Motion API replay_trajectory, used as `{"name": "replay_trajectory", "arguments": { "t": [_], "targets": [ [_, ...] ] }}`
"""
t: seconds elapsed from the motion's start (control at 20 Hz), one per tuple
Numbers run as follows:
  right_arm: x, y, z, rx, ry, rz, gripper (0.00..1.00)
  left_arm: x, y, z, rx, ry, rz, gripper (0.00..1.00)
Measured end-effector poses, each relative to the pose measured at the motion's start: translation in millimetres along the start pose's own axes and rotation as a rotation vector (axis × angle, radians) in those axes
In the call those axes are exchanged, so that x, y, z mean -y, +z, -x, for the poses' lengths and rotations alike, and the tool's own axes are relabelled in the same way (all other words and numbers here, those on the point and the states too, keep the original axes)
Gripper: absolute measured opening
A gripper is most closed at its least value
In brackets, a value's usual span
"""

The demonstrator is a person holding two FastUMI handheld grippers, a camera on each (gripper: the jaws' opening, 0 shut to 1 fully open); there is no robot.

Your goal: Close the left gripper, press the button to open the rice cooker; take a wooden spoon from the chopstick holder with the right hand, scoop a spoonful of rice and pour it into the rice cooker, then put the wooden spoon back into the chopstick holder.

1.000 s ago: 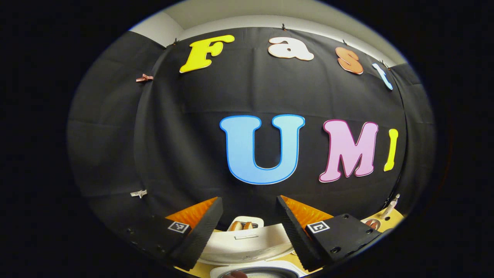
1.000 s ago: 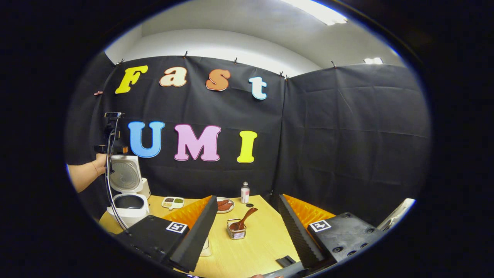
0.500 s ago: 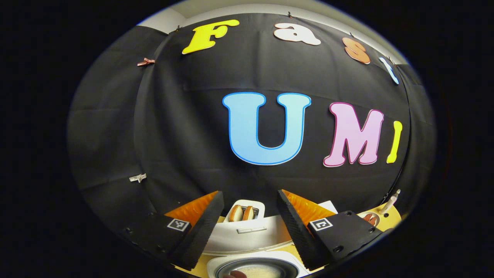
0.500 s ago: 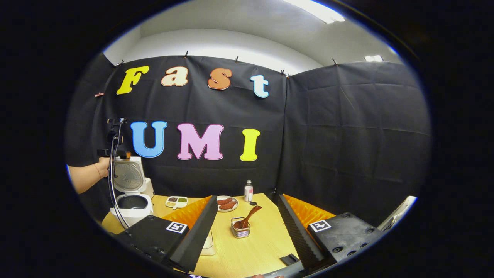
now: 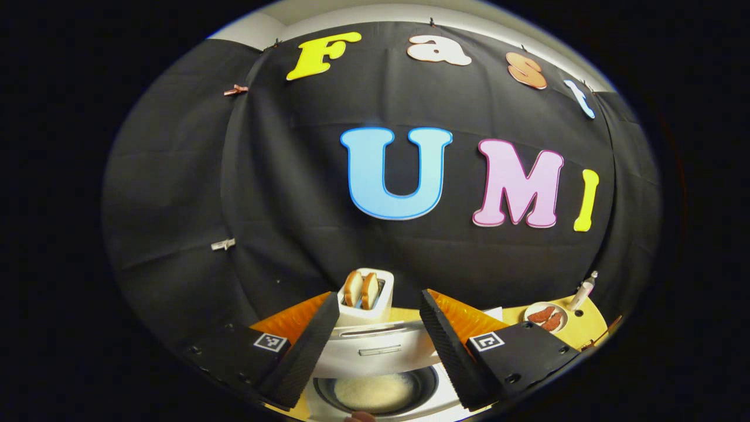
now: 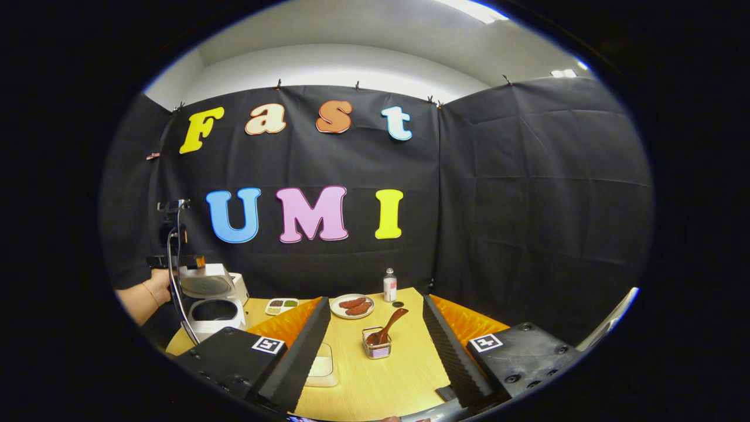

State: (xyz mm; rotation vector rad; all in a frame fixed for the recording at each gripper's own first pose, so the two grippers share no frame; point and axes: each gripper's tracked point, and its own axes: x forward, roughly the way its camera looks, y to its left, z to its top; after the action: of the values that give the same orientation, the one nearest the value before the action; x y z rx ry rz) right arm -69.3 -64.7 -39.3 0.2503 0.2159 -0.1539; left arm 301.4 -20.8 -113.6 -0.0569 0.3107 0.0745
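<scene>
The rice cooker point(image 5: 381, 375), lid raised, is seen directly below the left gripper point(image 5: 378, 328), whose jaws are parted and empty; white rice point(image 5: 372, 391) is visible in its pot. One toaster point(image 5: 368, 296) holding two slices stands behind it. In the right gripper view, one wooden spoon point(image 6: 388, 327) leans in the chopstick holder point(image 6: 377, 349) on the table point(image 6: 375, 381), ahead of the right gripper point(image 6: 375, 351), likewise spread and empty. One plate point(image 6: 352, 306) and one bottle point(image 6: 389, 285) lie beyond.
</scene>
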Motion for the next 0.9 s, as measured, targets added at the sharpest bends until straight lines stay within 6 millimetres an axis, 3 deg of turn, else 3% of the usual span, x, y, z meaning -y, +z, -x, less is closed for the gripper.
{"name": "replay_trajectory", "arguments": {
  "t": [0.3, 0.9],
  "targets": [
    [2, 7, -7, -0.003, 0.059, -0.032, 0.98, 9, -76, 19, -0.146, 0.034, 0.032, 0.98],
    [14, -9, -8, -0.064, 0.1, 0.005, 0.98, 15, -152, 28, -0.247, 0.068, -0.011, 0.99]
  ]
}}
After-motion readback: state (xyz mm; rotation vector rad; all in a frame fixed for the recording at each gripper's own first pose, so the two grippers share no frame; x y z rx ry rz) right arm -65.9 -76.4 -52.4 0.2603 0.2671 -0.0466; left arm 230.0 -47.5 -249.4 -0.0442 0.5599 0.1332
